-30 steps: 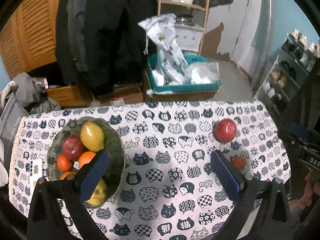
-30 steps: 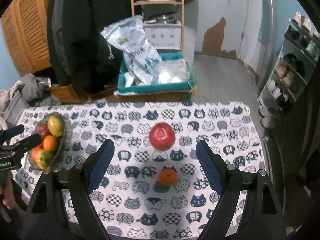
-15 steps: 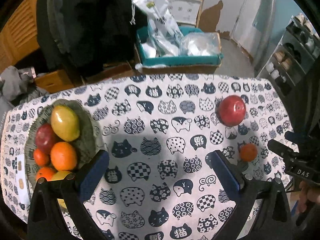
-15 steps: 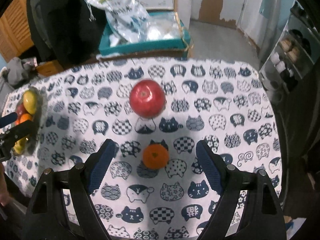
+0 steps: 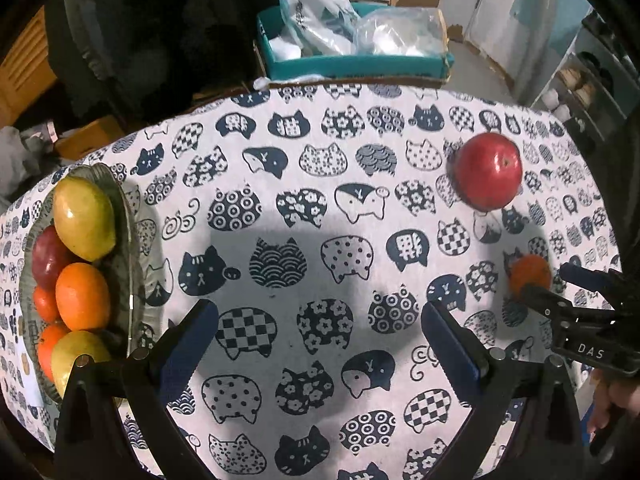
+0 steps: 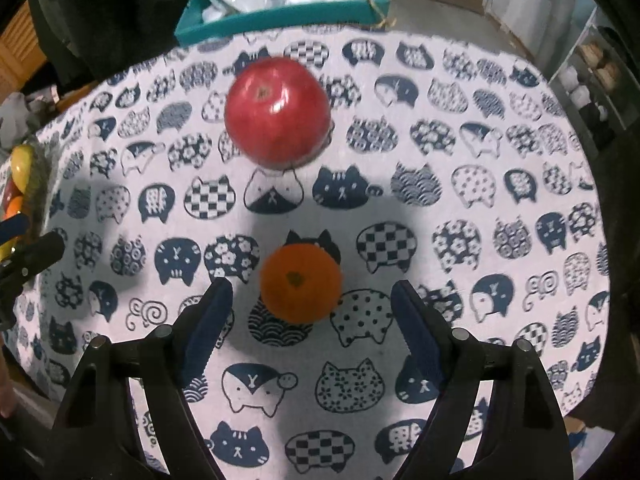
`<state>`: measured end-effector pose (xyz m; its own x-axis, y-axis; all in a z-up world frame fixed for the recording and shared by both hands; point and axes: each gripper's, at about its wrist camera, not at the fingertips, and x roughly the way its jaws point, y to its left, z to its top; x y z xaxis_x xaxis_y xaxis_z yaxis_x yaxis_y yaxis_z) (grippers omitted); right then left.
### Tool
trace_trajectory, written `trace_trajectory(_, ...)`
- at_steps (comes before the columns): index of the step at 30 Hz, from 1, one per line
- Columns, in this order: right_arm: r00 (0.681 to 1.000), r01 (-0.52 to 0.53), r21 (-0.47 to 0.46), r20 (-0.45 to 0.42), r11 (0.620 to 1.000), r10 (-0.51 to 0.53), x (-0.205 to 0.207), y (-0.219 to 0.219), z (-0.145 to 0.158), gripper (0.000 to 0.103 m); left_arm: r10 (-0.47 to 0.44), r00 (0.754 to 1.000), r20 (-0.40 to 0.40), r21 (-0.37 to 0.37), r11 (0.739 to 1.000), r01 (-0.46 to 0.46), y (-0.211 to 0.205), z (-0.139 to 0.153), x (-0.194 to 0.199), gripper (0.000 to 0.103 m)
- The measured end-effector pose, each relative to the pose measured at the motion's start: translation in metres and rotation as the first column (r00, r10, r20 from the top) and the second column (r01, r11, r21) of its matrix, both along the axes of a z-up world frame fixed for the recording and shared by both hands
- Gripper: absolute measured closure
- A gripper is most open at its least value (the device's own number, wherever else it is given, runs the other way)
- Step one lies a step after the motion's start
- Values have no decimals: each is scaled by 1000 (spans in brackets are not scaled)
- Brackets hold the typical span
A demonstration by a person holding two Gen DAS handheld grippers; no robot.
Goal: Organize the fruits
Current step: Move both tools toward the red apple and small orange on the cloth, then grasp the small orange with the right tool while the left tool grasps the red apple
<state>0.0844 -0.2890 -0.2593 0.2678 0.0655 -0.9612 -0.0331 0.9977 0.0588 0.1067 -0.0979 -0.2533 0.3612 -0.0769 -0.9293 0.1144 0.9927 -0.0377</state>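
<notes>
A small orange (image 6: 301, 282) lies on the cat-print tablecloth, just ahead of my open right gripper (image 6: 310, 294), between its blue fingertips but not gripped. A red apple (image 6: 277, 113) sits a little beyond it. In the left wrist view the apple (image 5: 489, 171) and the orange (image 5: 530, 273) are at the right, with the right gripper's tips beside the orange. My left gripper (image 5: 318, 314) is open and empty above the cloth's middle. A grey bowl (image 5: 128, 240) at the left holds a mango, an apple and several oranges.
A teal box (image 5: 352, 65) with plastic bags stands beyond the table's far edge. Dark coats hang at the back left. A shoe rack (image 5: 592, 80) stands at the right. The bowl shows at the far left in the right wrist view (image 6: 38, 184).
Both grippers have moved forward and lower over the table. The right gripper has closed in on the orange, which now sits between its open fingertips. The fruits have not moved.
</notes>
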Motion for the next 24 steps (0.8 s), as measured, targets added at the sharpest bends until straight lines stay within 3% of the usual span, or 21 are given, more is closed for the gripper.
trace_trajectory(5, 1000, -8, 1, -26, 1000, 8, 2, 2, -14, 31, 2, 1000, -28, 6, 1000, -2, 0, -12, 2, 1)
trace_trajectory(10, 1000, -13, 11, -27, 1000, 14, 2, 2, -20, 58, -8, 999, -33, 4, 1000, 8, -5, -14, 5, 1)
trace_trajectory(16, 1000, -11, 17, -15, 1000, 11, 4, -1, -22, 60, -27, 999, -25, -19, 999, 26, -18, -10, 11, 1)
trace_trajectory(24, 997, 48, 7, 57, 999, -48, 13, -35, 5, 60, -77, 997, 7, -50, 996, 78, -49, 5, 30, 1)
